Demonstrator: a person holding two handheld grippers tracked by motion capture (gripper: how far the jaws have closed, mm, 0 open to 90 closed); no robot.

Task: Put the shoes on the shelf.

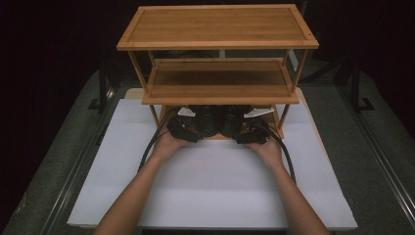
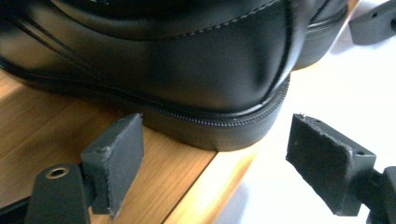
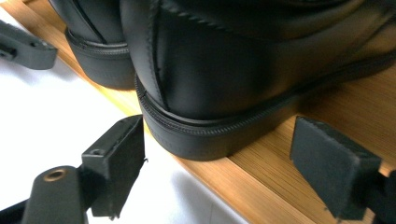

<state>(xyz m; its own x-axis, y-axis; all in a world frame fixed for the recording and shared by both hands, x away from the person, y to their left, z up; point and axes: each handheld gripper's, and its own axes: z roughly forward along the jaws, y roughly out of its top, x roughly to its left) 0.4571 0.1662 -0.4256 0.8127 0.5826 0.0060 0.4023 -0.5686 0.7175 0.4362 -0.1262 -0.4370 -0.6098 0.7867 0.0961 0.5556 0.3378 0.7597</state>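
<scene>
A three-tier bamboo rack (image 1: 218,27) stands at the far middle of the white surface (image 1: 210,191). Its top tier and middle tier (image 1: 220,81) carry nothing. Its bottom tier (image 2: 37,130) sits low on the surface and carries a pair of black leather shoes, heels toward me.

My left hand (image 1: 166,146) holds the left gripper (image 1: 188,126) at the front edge of the bottom tier, and my right hand (image 1: 266,149) holds the right gripper (image 1: 252,129) just beside it. Both forearms enter from the near edge of the surface. A black cable (image 1: 149,147) trails from the left gripper toward me, and a second cable runs back from the right gripper along my right forearm.

Left gripper (image 2: 212,158): the jaws are spread wide and hold nothing. The heel of the left shoe (image 2: 187,65) lies ahead of and between them, apart from both pads. One jaw is over the bamboo tier, the other over the white surface. The heel overhangs the front edge of the tier slightly. A jaw of the other gripper (image 2: 373,21) shows at the upper right.

Right gripper (image 3: 219,163): the jaws are likewise spread wide and hold nothing. The heel of the right shoe (image 3: 243,70) lies ahead of and between them, with a gap on each side. One jaw is over the white surface, the other over the bottom tier (image 3: 327,100). The heel of the left shoe (image 3: 93,42) stands just beside the right shoe on the same tier.
</scene>
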